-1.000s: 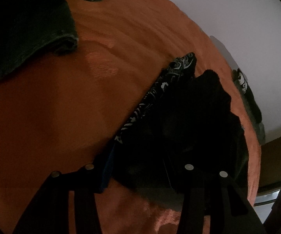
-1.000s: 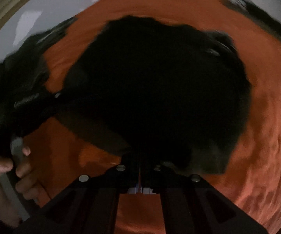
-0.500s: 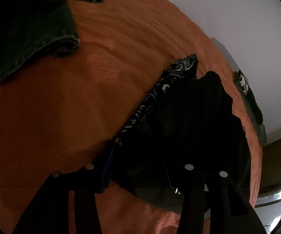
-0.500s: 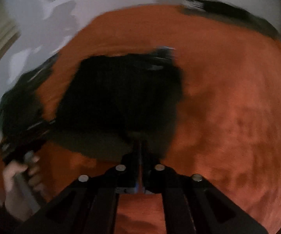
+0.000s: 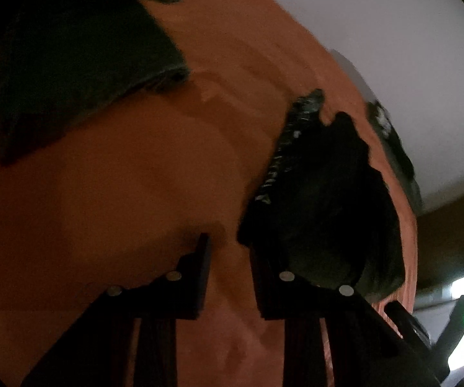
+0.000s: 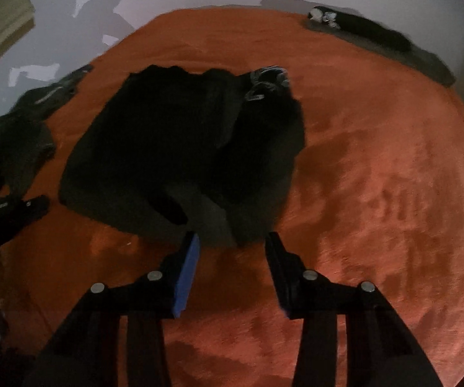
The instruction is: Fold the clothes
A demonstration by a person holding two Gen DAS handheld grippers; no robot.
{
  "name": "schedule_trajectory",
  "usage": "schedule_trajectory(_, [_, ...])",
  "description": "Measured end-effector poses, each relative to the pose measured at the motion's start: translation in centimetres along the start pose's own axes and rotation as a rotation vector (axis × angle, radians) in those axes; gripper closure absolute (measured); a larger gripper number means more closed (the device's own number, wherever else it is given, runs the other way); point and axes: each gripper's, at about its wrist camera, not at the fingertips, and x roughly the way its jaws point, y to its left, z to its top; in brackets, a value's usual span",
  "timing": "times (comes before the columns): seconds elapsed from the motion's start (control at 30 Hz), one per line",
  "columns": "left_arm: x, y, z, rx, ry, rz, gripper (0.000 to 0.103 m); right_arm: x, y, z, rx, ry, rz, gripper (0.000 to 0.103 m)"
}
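A black garment (image 6: 183,148) with a white-patterned band (image 6: 265,80) lies folded on the orange blanket (image 6: 377,193). My right gripper (image 6: 232,245) is open and empty just in front of its near edge. In the left wrist view the same garment (image 5: 322,193) lies to the right of my left gripper (image 5: 228,242), which is open and empty over bare blanket (image 5: 119,209); its right finger touches the garment's edge.
A dark green garment (image 5: 70,64) lies at the far left in the left wrist view. Another dark garment (image 6: 377,35) lies at the blanket's far right edge, and more dark clothes (image 6: 15,138) at the left. White wall behind.
Both grippers let go of the black garment and opened. The right gripper pulled back, leaving the garment folded flat. The left gripper shifted left off the garment.
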Motion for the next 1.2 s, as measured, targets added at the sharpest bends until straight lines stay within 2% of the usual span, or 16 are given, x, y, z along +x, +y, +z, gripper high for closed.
schedule_trajectory(0.13, [0.6, -1.3, 0.1, 0.097, 0.013, -0.047, 0.076, 1.0, 0.3, -0.8, -0.023, 0.006, 0.063, 0.062])
schedule_trajectory(0.27, [1.9, -2.6, 0.1, 0.128, 0.024, -0.092, 0.076, 0.8, 0.2, -1.6, -0.055, -0.031, 0.043, 0.066])
schedule_trajectory(0.33, [2.5, -3.2, 0.3, 0.132, 0.016, -0.087, 0.060, 0.8, 0.2, -1.5, -0.075, -0.049, 0.038, 0.067])
schedule_trajectory(0.4, [3.1, -3.8, 0.5, 0.134, 0.003, -0.079, 0.060, 0.9, 0.3, -1.2, -0.103, -0.068, 0.031, 0.070])
schedule_trajectory(0.43, [3.4, -4.2, 0.6, 0.134, -0.003, -0.075, 0.065, 1.0, 0.6, -1.1, -0.120, -0.075, 0.028, 0.074])
schedule_trajectory(0.47, [3.6, -4.3, 0.6, 0.128, -0.009, -0.062, 0.073, 1.3, 0.9, -1.0, -0.139, -0.077, 0.023, 0.087])
schedule_trajectory(0.5, [3.8, -4.4, 0.6, 0.115, -0.014, -0.042, 0.087, 1.7, 1.1, -0.8, -0.159, -0.072, 0.017, 0.095])
schedule_trajectory(0.53, [3.9, -4.4, 0.6, 0.102, -0.019, -0.022, 0.091, 2.2, 1.4, -0.7, -0.179, -0.067, 0.011, 0.101])
schedule_trajectory(0.6, [4.0, -4.6, 0.4, 0.085, -0.041, 0.006, 0.094, 2.5, 1.5, -0.4, -0.183, -0.079, -0.010, 0.102])
schedule_trajectory(0.77, [4.5, -5.7, -0.4, 0.090, -0.080, 0.089, 0.095, -0.5, 0.5, -0.4, -0.128, -0.151, -0.042, 0.103])
schedule_trajectory(0.93, [4.9, -5.7, -0.2, 0.074, -0.080, 0.101, 0.094, 0.2, -0.3, -0.8, -0.100, -0.099, -0.021, 0.103])
schedule_trajectory(1.2, [3.0, -4.5, -0.1, 0.047, -0.072, 0.055, 0.091, -1.9, -2.1, 0.6, -0.017, -0.118, 0.033, 0.098])
